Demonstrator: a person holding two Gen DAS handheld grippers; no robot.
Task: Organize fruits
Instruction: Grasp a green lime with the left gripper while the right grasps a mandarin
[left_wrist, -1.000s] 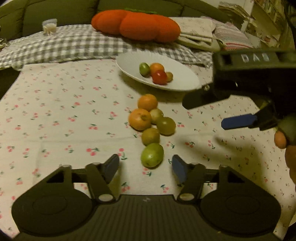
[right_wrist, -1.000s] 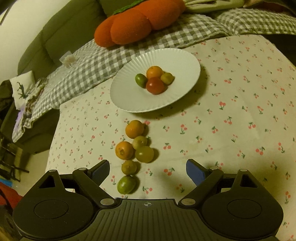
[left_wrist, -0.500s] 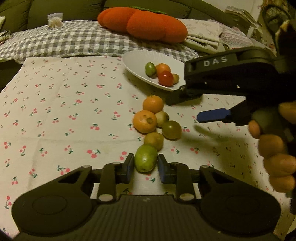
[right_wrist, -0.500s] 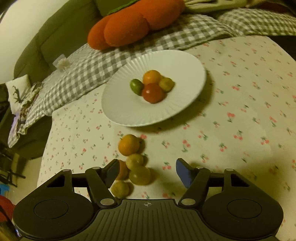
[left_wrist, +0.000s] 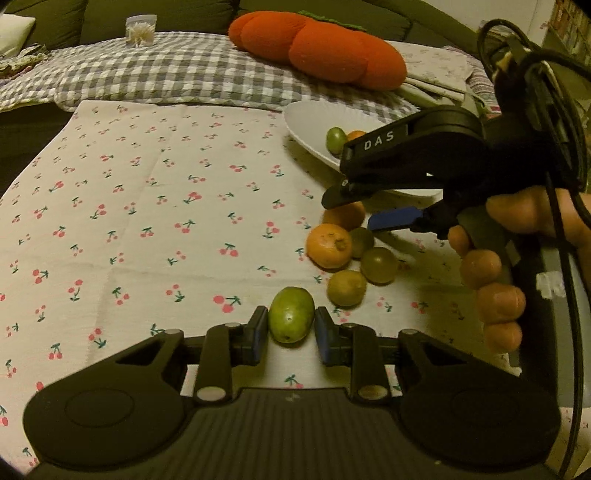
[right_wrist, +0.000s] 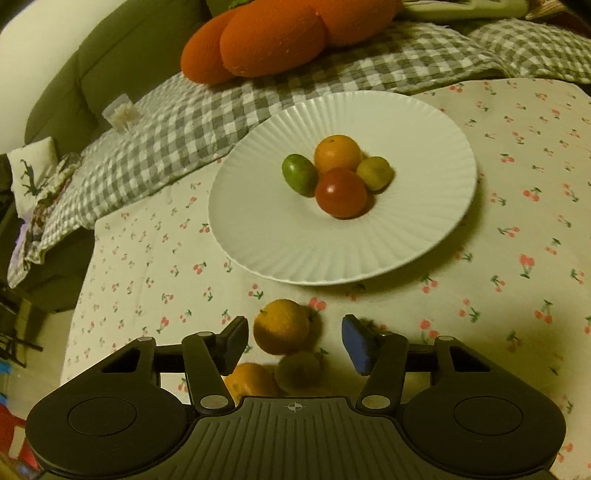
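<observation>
— Fruits lie in two groups on your worktop with the cherry-print cloth (left_wrist: 155, 206). Where is the oval green fruit (left_wrist: 291, 319)?

— It sits between the blue pads of your left gripper (left_wrist: 290, 334), at the near end of the loose row. The jaws are nearly closed on it; both pads stand against its sides. Whether it is lifted from the cloth, I cannot tell.

— And the rest of the row?

— Just beyond it you see a small yellow-green round fruit (left_wrist: 346, 287), then a dull green round fruit (left_wrist: 379, 264), then a bigger orange fruit with a brown stem mark (left_wrist: 328, 245). These three are close together, partly touching.

— What about your right gripper (right_wrist: 293, 341)?

— Its jaws are wide open and hold nothing. They hover above the far end of the row, and a round orange fruit (right_wrist: 281, 326) lies on the cloth between the two pads, not touched by them. In the left view your right hand (left_wrist: 517, 266) holds this tool over the row.

— And the white ribbed round plate (right_wrist: 280, 236)?

— It stands beyond the row. On it four fruits touch each other: a small green oval one (right_wrist: 300, 174), an orange one (right_wrist: 337, 153), a red round one (right_wrist: 341, 192) and a small yellow one (right_wrist: 376, 172). Behind the plate lies a grey checked blanket (right_wrist: 177, 133) with an orange plush cushion (right_wrist: 269, 40) on it.
</observation>
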